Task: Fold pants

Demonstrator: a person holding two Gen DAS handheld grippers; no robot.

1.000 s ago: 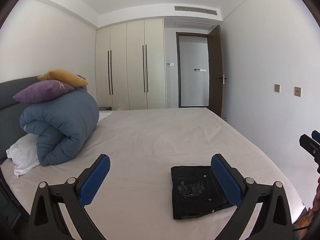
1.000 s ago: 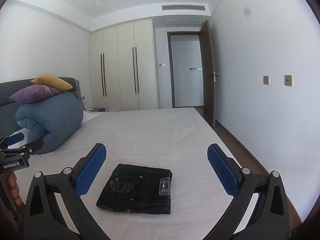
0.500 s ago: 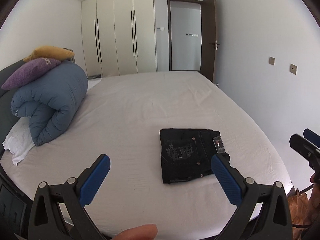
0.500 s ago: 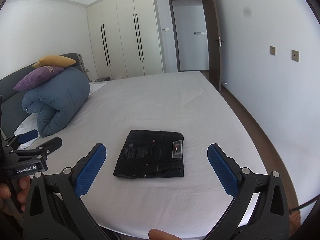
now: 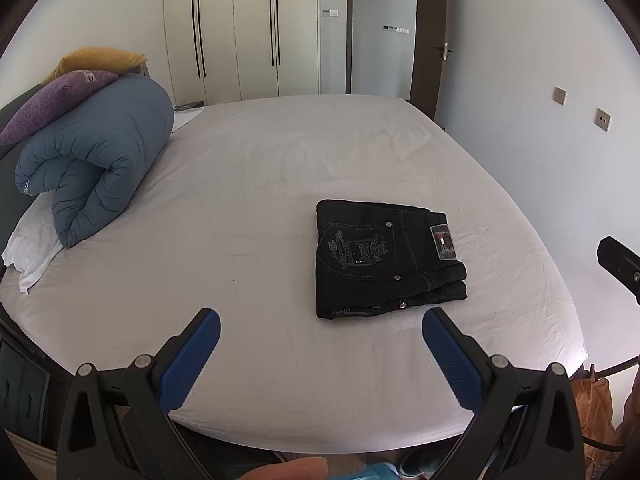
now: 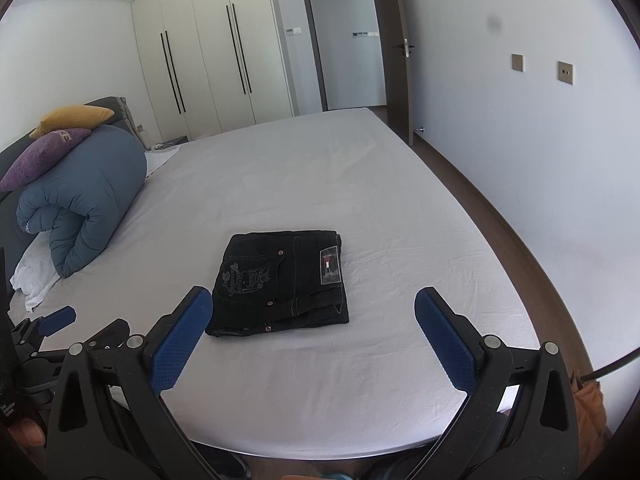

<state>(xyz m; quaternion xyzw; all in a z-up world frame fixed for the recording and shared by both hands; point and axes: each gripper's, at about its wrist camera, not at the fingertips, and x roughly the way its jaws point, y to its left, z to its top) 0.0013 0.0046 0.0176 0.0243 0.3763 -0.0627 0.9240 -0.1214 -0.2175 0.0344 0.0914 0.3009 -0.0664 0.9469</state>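
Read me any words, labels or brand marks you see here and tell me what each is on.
Nothing reads cleanly.
Folded black pants, back-pocket embroidery: lettering curves around a crest, too stylised and small to read.
Waistband patch: a small red and white mark, no legible text.
Purple pillow: pale letters, blurred.
Both grippers are open and empty.

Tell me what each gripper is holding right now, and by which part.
Nothing is held. The left gripper and right gripper are both open and empty, short of the folded black pants lying on the bed.
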